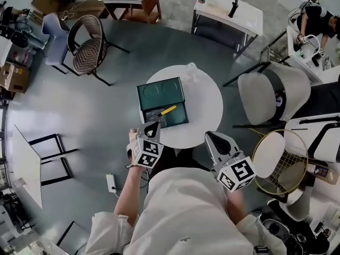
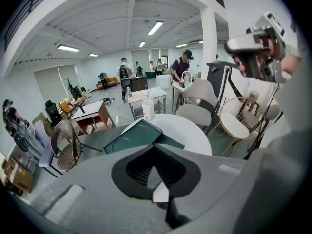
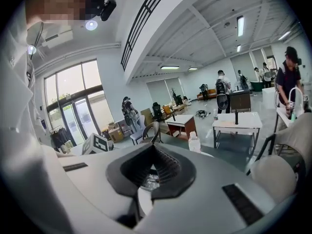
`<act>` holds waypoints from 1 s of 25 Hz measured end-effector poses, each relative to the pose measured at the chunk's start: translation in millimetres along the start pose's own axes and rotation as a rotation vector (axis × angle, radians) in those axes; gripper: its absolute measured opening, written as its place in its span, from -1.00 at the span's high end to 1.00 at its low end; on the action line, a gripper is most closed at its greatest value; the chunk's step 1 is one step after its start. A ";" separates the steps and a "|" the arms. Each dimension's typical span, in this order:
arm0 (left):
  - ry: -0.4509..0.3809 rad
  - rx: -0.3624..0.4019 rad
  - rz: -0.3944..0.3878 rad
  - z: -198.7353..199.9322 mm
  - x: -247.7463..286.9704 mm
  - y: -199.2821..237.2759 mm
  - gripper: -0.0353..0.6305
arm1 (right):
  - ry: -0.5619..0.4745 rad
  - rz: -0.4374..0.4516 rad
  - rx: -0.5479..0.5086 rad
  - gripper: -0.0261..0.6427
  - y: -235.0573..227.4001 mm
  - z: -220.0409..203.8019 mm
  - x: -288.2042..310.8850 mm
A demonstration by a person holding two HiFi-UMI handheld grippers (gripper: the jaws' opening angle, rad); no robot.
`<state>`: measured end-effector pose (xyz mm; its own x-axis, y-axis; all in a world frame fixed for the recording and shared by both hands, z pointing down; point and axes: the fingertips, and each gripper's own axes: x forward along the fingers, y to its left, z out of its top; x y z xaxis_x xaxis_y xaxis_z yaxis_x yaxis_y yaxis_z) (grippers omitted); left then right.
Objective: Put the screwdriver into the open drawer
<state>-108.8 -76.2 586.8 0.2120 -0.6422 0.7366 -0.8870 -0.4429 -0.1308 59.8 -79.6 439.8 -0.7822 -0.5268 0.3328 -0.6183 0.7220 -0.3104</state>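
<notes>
A yellow-handled screwdriver (image 1: 166, 111) lies inside the open drawer (image 1: 179, 119) of a dark green box (image 1: 161, 93) on the round white table (image 1: 204, 102). My left gripper (image 1: 154, 125) hovers at the table's near edge just in front of the drawer, jaws shut with nothing in them. My right gripper (image 1: 211, 137) is held at the near right edge of the table, also shut and empty. In the left gripper view the green box (image 2: 134, 135) shows past the shut left gripper (image 2: 155, 152). The right gripper (image 3: 153, 150) looks out level over the room.
A clear plastic bottle (image 1: 191, 68) stands at the table's far edge. A wicker chair (image 1: 87, 44) is at far left and a padded grey chair (image 1: 271, 92) at right. A round gold-framed stool (image 1: 279, 155) sits close to my right gripper. Desks and people fill the back of the room.
</notes>
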 end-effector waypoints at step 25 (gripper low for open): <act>-0.706 -0.307 -0.124 116.1 -220.1 0.0 0.86 | -0.103 0.218 -0.214 0.90 77.8 52.3 -8.0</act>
<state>-107.9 -7.5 347.6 0.4368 -0.8910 0.1236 -0.8917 -0.4107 0.1903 13.9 -42.7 366.5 -0.9047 -0.3842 0.1841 -0.4140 0.8948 -0.1670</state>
